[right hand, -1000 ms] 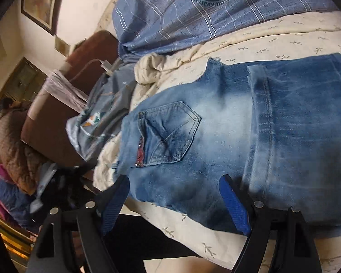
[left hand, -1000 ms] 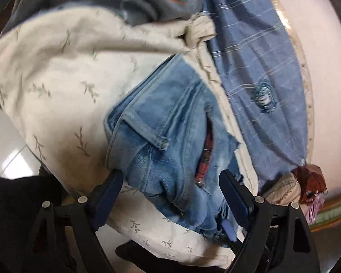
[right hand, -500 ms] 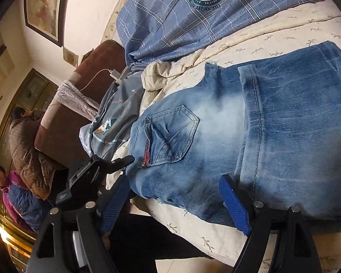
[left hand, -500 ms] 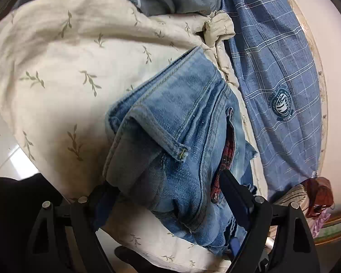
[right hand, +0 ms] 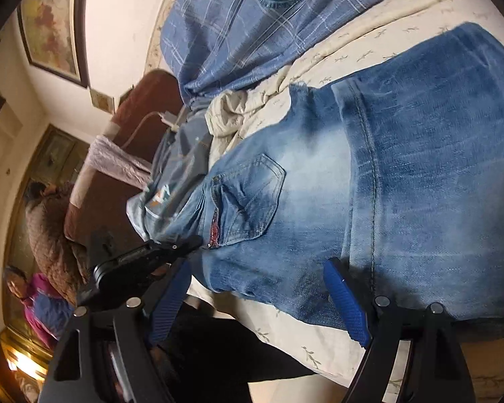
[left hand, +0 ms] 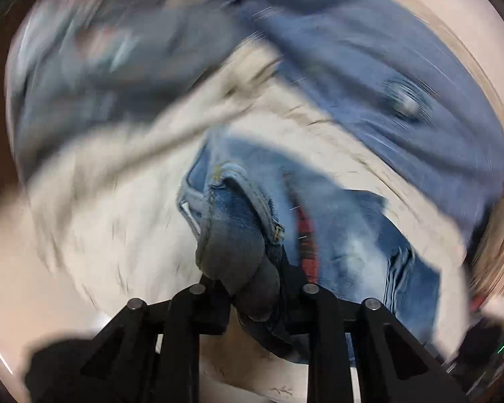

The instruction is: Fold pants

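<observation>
Clenching a thick wad of denim, my left gripper [left hand: 252,278] has its jaws drawn tight around the waistband corner of the jeans [left hand: 346,241], and the bunched fabric swallows both fingertips so I cannot see them at all. That whole left wrist view is smeared with motion blur; only the gripped fold near the lens is sharp. Behind it I make out the cream bedspread [left hand: 117,221] with its sprig print reduced to streaks, and the blue plaid cloth [left hand: 369,77] with a round crest that is no more than a smudge. A grey garment [left hand: 117,67] at upper left is too blurred to identify further.

From the right wrist view things are clear. My right gripper [right hand: 262,305] is released, its blue pads [right hand: 347,305] spread wide, one hanging over the near hem of the jeans [right hand: 369,201] and the other off the bed's edge. I cannot tell whether the pad over the hem touches the cloth. The jeans lie flat across the bedspread [right hand: 319,332], back pocket [right hand: 252,198] facing up, with one layer folded over another along a seam; the far right of the denim runs out of frame. My left gripper [right hand: 171,248] shows here as a dark body at the waistband end, its tips hidden in cloth. The plaid cloth [right hand: 238,23] is cut off at the top.
</observation>
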Demonstrator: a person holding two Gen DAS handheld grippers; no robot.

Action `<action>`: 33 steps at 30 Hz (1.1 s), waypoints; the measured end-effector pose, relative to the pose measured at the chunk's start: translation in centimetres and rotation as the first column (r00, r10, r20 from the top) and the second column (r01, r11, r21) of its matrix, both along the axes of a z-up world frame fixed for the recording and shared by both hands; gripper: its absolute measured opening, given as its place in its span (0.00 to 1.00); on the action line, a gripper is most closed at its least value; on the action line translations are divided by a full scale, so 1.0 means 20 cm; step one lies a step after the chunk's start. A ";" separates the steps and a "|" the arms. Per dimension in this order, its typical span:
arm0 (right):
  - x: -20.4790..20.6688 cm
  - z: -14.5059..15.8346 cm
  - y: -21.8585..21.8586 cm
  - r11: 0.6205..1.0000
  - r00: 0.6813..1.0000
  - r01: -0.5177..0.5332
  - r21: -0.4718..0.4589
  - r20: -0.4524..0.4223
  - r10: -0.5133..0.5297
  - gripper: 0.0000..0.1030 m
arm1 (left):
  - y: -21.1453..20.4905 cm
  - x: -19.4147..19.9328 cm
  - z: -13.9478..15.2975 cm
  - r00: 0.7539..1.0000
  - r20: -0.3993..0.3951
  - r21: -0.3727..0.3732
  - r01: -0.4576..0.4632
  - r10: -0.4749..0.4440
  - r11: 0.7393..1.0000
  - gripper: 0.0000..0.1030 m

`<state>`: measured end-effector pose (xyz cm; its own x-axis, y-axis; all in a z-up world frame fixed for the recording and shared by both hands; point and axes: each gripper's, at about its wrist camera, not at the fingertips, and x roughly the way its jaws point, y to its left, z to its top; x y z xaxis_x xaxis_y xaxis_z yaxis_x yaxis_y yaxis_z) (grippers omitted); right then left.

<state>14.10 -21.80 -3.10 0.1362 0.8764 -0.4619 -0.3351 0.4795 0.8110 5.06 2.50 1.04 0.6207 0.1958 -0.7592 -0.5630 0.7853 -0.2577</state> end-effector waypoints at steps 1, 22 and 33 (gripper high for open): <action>0.00 0.02 -0.04 0.999 0.999 0.038 0.030 0.006 -0.038 0.81 | -0.09 0.03 0.07 0.999 0.000 0.096 0.053 -0.053 0.994 0.20; -0.09 0.02 -1.32 0.575 0.621 0.775 0.262 -0.151 -0.769 0.84 | -1.51 0.40 -0.28 0.458 -0.629 0.407 0.882 -0.628 0.236 0.34; 0.00 0.13 -0.90 0.828 0.828 0.548 0.124 0.061 -0.557 0.85 | -0.59 0.18 0.16 0.866 0.077 0.079 0.488 -0.493 0.869 0.89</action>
